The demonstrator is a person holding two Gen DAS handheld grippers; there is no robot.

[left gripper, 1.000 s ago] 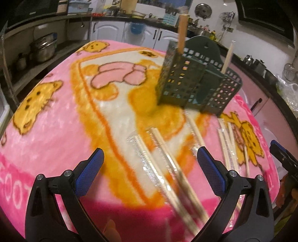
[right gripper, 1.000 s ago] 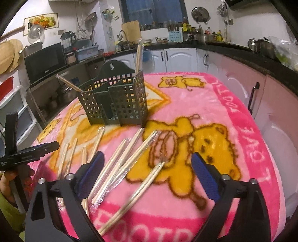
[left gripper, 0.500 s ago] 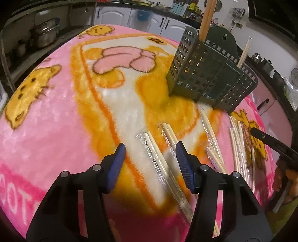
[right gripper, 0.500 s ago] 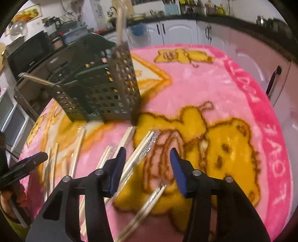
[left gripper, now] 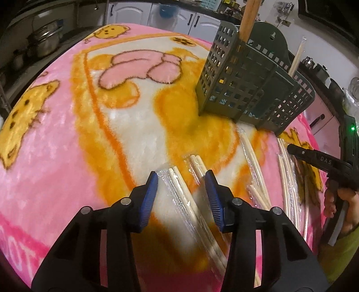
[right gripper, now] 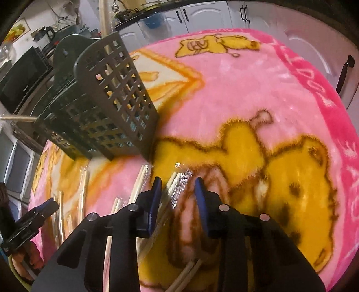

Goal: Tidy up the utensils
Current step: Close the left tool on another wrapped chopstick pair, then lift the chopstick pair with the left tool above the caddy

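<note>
So the utensils here were wrapped chopstick pairs, scattered loose on a fuzzy pink cartoon-bear blanket (left gripper: 56, 157). In the left wrist view, one clear-wrapped pair (left gripper: 179, 191) lay right between the blue pads of the left gripper (left gripper: 181, 179), its tip poking out toward 12 o'clock. The jaws were closing around it, but the pads weren't pressing on the wrapper yet, there was still a gap on both sides. A second wrapped pair (left gripper: 197, 166) sat just beside it at about 1 o'clock, and more pairs (left gripper: 253, 161) were spread out toward 3 o'clock.

Same deal on the other side: in the right wrist view the right gripper (right gripper: 178, 184) had its jaws closing over a wrapped pair with a crinkly end (right gripper: 179, 179). That bit was blurry, so I couldn't say the pads were actually touching it, it looked like they weren't. Other pairs (right gripper: 139, 186) lay off at 9 o'clock from it.

The dark green slotted utensil caddy (left gripper: 246, 89) stood upright on the blanket, up at 1 o'clock from the left gripper and 10 o'clock from the right one. It already had a wooden handle (left gripper: 248, 18) sticking up out of one compartment and a wrapped chopstick (left gripper: 297, 56) leaning out of another.

Around the edges there were white cabinets (left gripper: 139, 13) and stacked steel pots (left gripper: 44, 42) at 10 o'clock.
</note>
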